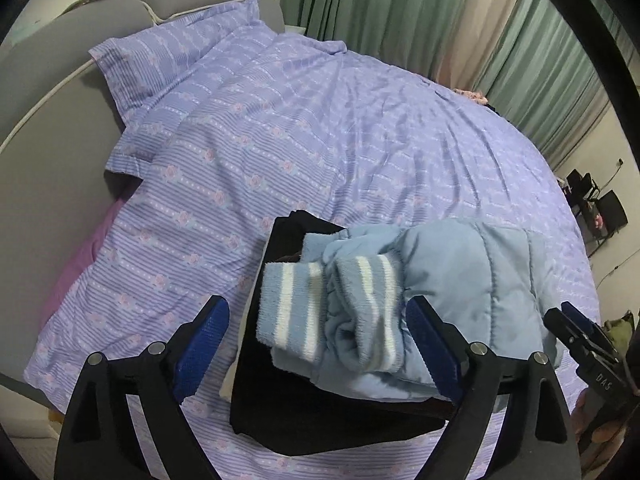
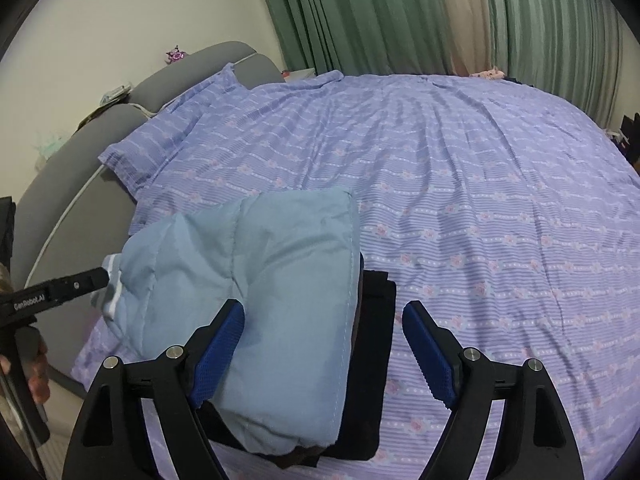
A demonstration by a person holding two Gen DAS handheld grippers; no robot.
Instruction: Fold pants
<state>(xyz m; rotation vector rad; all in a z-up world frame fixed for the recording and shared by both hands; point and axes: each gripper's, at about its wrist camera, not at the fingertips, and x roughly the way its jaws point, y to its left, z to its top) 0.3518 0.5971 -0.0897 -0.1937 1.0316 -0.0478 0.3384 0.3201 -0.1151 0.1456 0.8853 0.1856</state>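
Observation:
Light blue quilted pants (image 1: 472,276) lie folded in a thick bundle on top of a folded black garment (image 1: 320,416) on the bed. Their striped fleece cuffs (image 1: 360,304) face the left wrist camera. My left gripper (image 1: 318,346) is open, its blue pads either side of the cuffs, not closed on them. In the right wrist view the pants (image 2: 260,288) lie on the black garment (image 2: 372,352). My right gripper (image 2: 324,354) is open, straddling the bundle's near right edge. The right gripper also shows at the right edge of the left wrist view (image 1: 576,332).
The bed has a purple floral striped duvet (image 2: 480,200) and a matching pillow (image 1: 168,80) by a grey padded headboard (image 1: 52,120). Green curtains (image 2: 360,12) hang behind. Black chairs (image 1: 600,204) stand at the far right.

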